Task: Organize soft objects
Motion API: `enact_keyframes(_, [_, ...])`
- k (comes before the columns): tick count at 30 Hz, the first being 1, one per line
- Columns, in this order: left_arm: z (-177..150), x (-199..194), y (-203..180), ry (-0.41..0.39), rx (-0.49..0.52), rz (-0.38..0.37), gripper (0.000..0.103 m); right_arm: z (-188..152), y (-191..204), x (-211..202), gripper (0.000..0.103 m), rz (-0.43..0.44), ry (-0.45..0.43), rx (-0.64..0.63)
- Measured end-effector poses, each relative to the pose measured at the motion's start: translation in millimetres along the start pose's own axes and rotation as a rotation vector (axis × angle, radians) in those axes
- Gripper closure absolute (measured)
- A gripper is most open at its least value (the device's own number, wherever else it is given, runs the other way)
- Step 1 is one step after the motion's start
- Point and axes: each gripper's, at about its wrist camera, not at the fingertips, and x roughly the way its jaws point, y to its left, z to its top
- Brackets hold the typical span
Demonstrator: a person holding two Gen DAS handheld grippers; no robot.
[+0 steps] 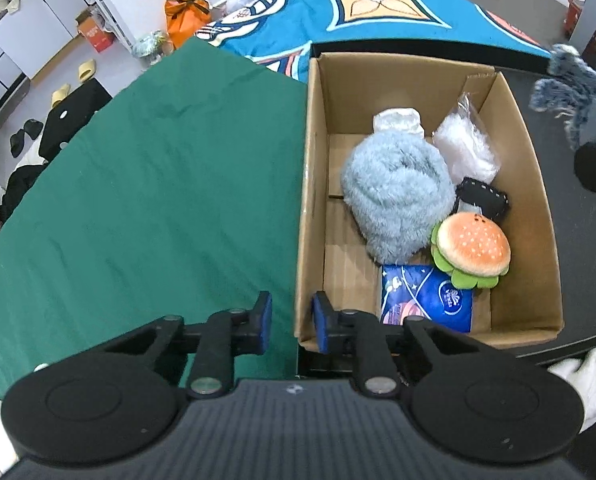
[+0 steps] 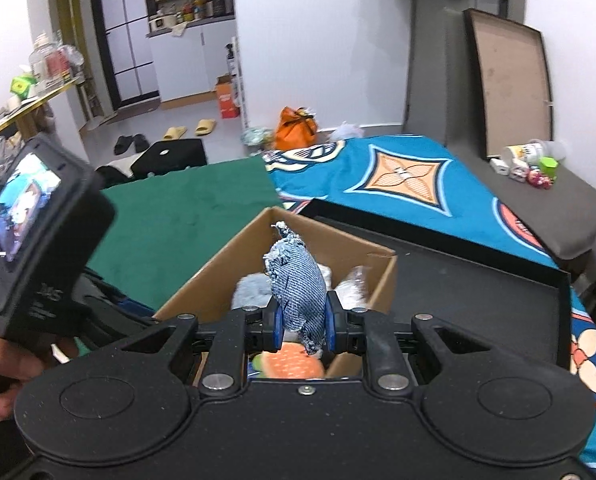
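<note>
Overhead, the right tool (image 2: 301, 327) is clamped on a frayed denim pouch (image 2: 298, 288), its long axis upright, just above the near end of the cardboard box (image 1: 312, 184); below lies the burger plush (image 1: 473, 249), while the left tool (image 1: 291, 322), nearly together and empty, straddles the box's near corner

Hidden and cut-off parts

The denim piece (image 2: 298, 292) hides much of the cardboard box (image 2: 201, 280); the burger plush (image 2: 293, 364) shows only partly behind the gripper body.

No legible text; blue pack (image 1: 428, 300) logo blurred.
</note>
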Motion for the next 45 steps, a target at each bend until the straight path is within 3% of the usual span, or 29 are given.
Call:
enact_keyframes(4, [-0.7,2.1,2.5,0.007,-0.003,-0.036,0.094,0.5,8.4,5.5,0.083,0.021,0.022,-0.004])
enact_keyframes(16, [-4.7,0.2,11.4,-0.002,-0.017,-0.111,0.097,7.1,17.3,16.2,0.082,0.125,0.045,0.063])
enact_keyframes(20, [-4.8,0.9,15.1,-0.002,-0.034,-0.131,0.096,10.0,18.8,20.2,0.075,0.192,0.046,0.092])
enact_keyframes(22, [-3.9,0.9,17.4,-0.002,-0.049,-0.136,0.096,9.5,17.5,20.5,0.06,0.19,0.049,0.102])
enact_keyframes(32, [-3.4,-4.4,15.0,-0.03,-0.035,-0.106,0.093,-2.5,-7.4,3.6,0.059,0.122,0.054,0.134])
enact_keyframes(34, [-2.8,-6.9,16.2,-0.041,-0.041,-0.105,0.092,-5.7,-13.0,-1.0,0.054,0.108,0.053,0.144])
enact_keyframes(40, [0.1,-20.8,16.0,-0.075,-0.047,-0.077,0.085,-15.0,-30.7,-16.5,0.039,0.067,0.04,0.18])
enact_keyframes(42, [0.4,-26.6,14.4,-0.093,-0.047,-0.063,0.071,-17.5,-36.6,-22.8,0.032,0.049,0.03,0.192])
enact_keyframes(45, [-1.1,-37.6,12.3,-0.119,-0.079,-0.03,0.058,-21.7,-46.2,-33.3,0.02,0.018,0.012,0.217])
